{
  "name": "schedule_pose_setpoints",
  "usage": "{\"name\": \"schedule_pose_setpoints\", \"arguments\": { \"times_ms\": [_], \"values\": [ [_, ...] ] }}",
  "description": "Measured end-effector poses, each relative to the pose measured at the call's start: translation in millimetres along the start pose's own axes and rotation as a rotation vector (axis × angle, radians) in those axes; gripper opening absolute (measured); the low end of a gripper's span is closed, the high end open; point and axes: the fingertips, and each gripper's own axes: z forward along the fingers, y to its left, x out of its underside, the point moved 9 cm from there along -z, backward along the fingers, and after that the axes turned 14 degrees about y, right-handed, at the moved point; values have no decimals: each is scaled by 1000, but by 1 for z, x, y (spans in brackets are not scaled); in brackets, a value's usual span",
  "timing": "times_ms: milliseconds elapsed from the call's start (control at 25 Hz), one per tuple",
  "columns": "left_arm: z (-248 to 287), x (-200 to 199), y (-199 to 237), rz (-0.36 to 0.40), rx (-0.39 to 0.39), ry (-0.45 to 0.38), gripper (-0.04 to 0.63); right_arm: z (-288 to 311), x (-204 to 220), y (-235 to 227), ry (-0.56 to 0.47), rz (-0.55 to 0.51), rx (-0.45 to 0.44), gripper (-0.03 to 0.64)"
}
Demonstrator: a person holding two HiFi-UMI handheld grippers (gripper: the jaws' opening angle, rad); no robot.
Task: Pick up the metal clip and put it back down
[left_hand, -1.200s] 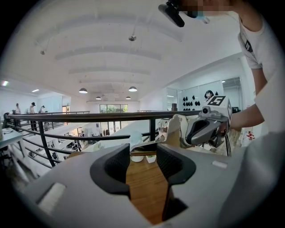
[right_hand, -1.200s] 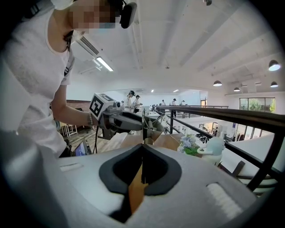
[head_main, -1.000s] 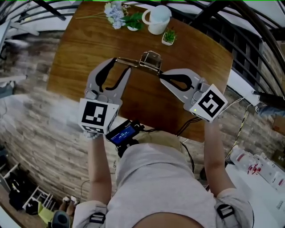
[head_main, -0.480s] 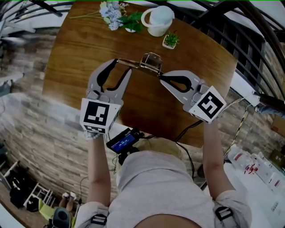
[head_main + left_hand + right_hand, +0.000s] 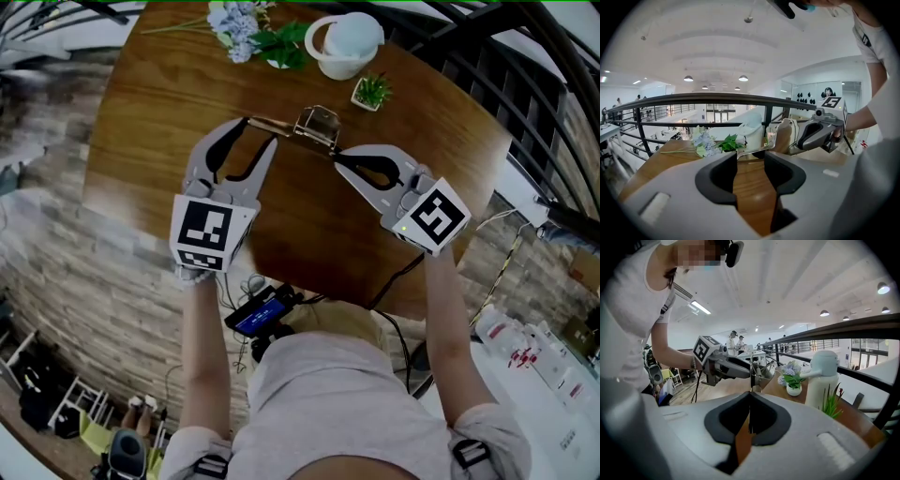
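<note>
A metal clip point(image 5: 317, 124) with a long thin handle hangs just above the round wooden table point(image 5: 169, 112), between my two grippers. My right gripper point(image 5: 336, 156) is shut on the clip's near edge; in the right gripper view the clip point(image 5: 761, 371) stands straight up from the shut tips. My left gripper point(image 5: 261, 131) has its jaws wide apart. The handle lies across its fingertips, with its end at the left finger. In the left gripper view the handle point(image 5: 754, 150) runs across the gap at the tips. Whether the pads press on it does not show.
A pale jug point(image 5: 345, 42), a bunch of blue flowers point(image 5: 239, 19) and a small potted plant point(image 5: 373, 91) stand at the table's far edge. A dark railing point(image 5: 525, 94) runs behind the table. Cables and a small device point(image 5: 262, 314) hang at the person's waist.
Both grippers have sunk toward the table together, and the clip has come down with them. The jaws look the same as before.
</note>
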Motion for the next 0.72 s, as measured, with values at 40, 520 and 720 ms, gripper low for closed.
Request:
{"name": "schedule_pose_setpoints", "arguments": {
  "times_ms": [40,520,720],
  "values": [
    [3,2,3,-2,-2,4,184,4,2,-2,7,12,1,3],
    [50,24,28,-47,29,107,183,42,25,-28,47,97,4,3],
    [68,34,33,-69,39,139,181,53,35,-37,69,123,1,3]
  ]
}}
